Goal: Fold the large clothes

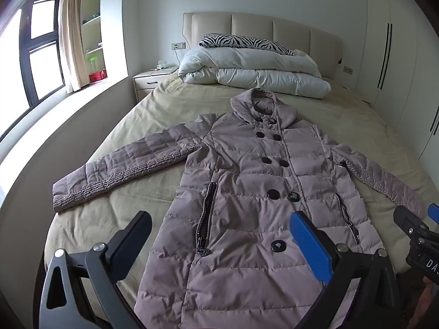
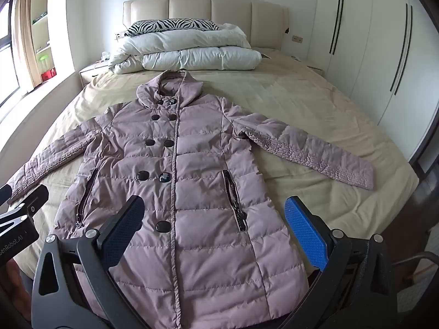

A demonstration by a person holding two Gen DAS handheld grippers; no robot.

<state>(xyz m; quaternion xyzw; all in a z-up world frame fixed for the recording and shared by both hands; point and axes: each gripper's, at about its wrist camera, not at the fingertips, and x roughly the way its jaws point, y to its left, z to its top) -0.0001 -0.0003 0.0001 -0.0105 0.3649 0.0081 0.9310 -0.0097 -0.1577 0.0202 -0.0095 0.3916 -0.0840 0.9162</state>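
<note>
A mauve quilted coat (image 1: 247, 186) with dark buttons lies flat and face up on the bed, collar toward the headboard, both sleeves spread out. It also shows in the right wrist view (image 2: 192, 170). My left gripper (image 1: 219, 227) is open and empty, hovering above the coat's lower left part near the hem. My right gripper (image 2: 214, 213) is open and empty above the coat's lower right part. The right gripper shows at the right edge of the left wrist view (image 1: 417, 222); the left gripper shows at the left edge of the right wrist view (image 2: 19, 200).
The bed (image 1: 153, 109) has a beige sheet. A folded white duvet (image 1: 252, 68) and a zebra pillow (image 1: 241, 40) lie at the headboard. A nightstand (image 1: 151, 79) and window sill are on the left, white wardrobes (image 2: 370, 41) on the right.
</note>
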